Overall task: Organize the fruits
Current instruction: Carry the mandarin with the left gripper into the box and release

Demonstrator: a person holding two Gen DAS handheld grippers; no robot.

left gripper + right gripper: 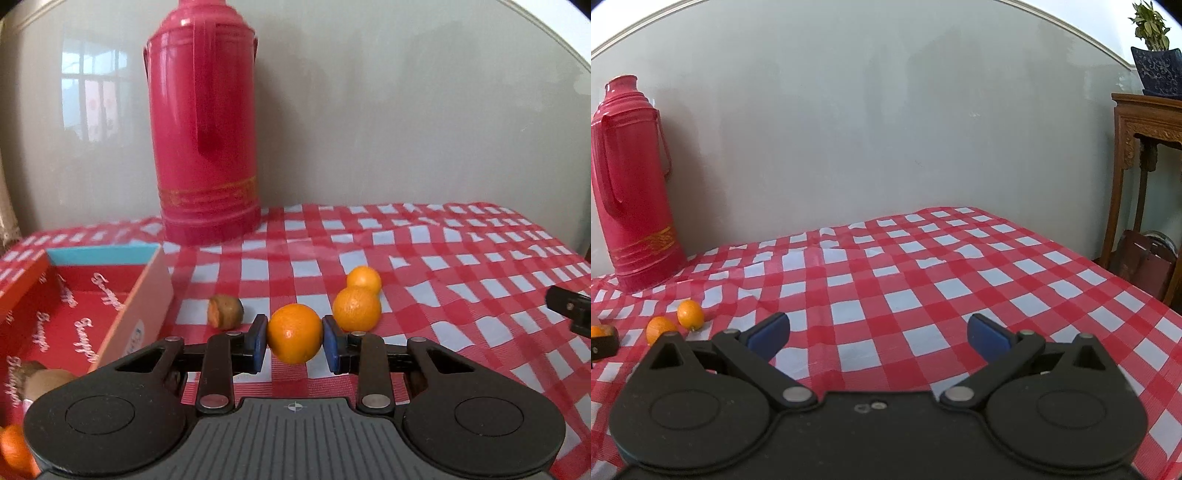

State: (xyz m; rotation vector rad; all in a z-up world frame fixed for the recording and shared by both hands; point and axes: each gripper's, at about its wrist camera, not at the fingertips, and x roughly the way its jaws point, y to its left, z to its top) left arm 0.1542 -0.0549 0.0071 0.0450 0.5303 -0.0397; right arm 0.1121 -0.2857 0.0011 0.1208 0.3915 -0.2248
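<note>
My left gripper (pixel 294 341) is shut on an orange (pixel 293 332), held just above the checked tablecloth. Two more oranges (pixel 356 308) (pixel 364 279) lie just behind it to the right; they also show in the right wrist view (pixel 659 328) (pixel 690 314). A brown kiwi (pixel 225 311) lies on the cloth left of the held orange. A red open box (pixel 74 314) sits at the left, with a kiwi (pixel 44 380) and an orange (pixel 13 448) near its front. My right gripper (pixel 879 336) is open and empty over bare cloth, well right of the fruit.
A tall pink thermos (pixel 205 122) stands at the back by the wall, behind the box. The table's right edge (pixel 1126 280) drops off toward a wooden stand (pixel 1145 147) with a potted plant. The right gripper's tip shows in the left wrist view (pixel 570 308).
</note>
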